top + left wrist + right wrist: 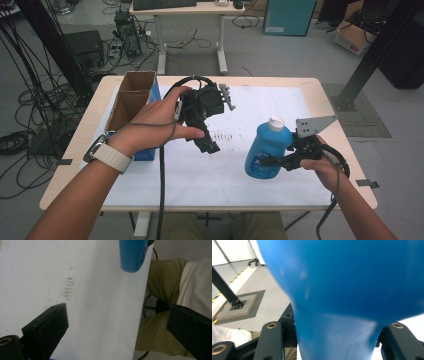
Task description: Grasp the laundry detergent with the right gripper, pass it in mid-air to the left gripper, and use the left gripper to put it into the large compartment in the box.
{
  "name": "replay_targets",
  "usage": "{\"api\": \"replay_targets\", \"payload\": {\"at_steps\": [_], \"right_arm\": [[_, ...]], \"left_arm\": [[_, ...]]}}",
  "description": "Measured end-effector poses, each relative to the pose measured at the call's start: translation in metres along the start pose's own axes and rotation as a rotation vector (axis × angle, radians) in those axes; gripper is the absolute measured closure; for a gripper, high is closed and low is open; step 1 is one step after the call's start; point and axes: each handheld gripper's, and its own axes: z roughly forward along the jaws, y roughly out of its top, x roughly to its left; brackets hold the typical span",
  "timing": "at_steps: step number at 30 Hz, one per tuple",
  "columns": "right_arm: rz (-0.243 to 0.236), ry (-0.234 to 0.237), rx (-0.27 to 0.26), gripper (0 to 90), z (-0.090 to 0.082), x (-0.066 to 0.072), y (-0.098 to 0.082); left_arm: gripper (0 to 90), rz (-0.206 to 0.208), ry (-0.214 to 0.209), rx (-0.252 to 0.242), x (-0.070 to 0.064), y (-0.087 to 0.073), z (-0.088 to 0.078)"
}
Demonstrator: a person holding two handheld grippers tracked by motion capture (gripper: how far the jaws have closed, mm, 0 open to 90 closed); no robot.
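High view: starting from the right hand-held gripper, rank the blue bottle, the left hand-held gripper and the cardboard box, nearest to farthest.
1. Blue bottle: clamped in the right hand-held gripper, at the table's right.
2. Left hand-held gripper: empty, jaws apart, held above the table's middle.
3. Cardboard box: open-topped, at the table's far left edge.

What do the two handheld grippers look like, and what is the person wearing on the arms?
Both are black. The left gripper has blocky black fingers and a black cable; the right gripper carries a grey three-cornered plate and a black cable. Forearms are unsleeved; the left wrist wears a watch on a pale band.
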Motion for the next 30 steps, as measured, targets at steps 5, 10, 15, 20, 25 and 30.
{"api": "replay_targets", "payload": {"at_steps": [5, 10, 15, 20, 25, 30], "right_arm": [[-0.04, 0.035, 0.03, 43.6, 0.008, -0.001, 0.017], [-0.066, 0.064, 0.044, 43.6, 0.014, -0.001, 0.027], [-0.084, 0.081, 0.054, 43.6, 0.022, -0.002, 0.037], [-0.098, 0.088, 0.063, 43.6, 0.027, -0.004, 0.04], [-0.13, 0.099, 0.096, 43.6, 0.036, -0.004, 0.045], [-0.154, 0.096, 0.116, 43.6, 0.044, -0.004, 0.048]], "left_arm": [[4.3, 0.037, -0.003, -0.003, -0.004, 0.011, -0.007], [4.4, 0.05, -0.019, -0.004, -0.006, 0.019, -0.012], [4.5, 0.068, -0.016, 0.004, -0.008, 0.025, -0.015], [4.6, 0.087, -0.023, 0.021, -0.008, 0.029, -0.017], [4.6, 0.093, -0.019, 0.012, -0.01, 0.033, -0.017], [4.6, 0.097, -0.022, 0.021, -0.01, 0.036, -0.019]]}}
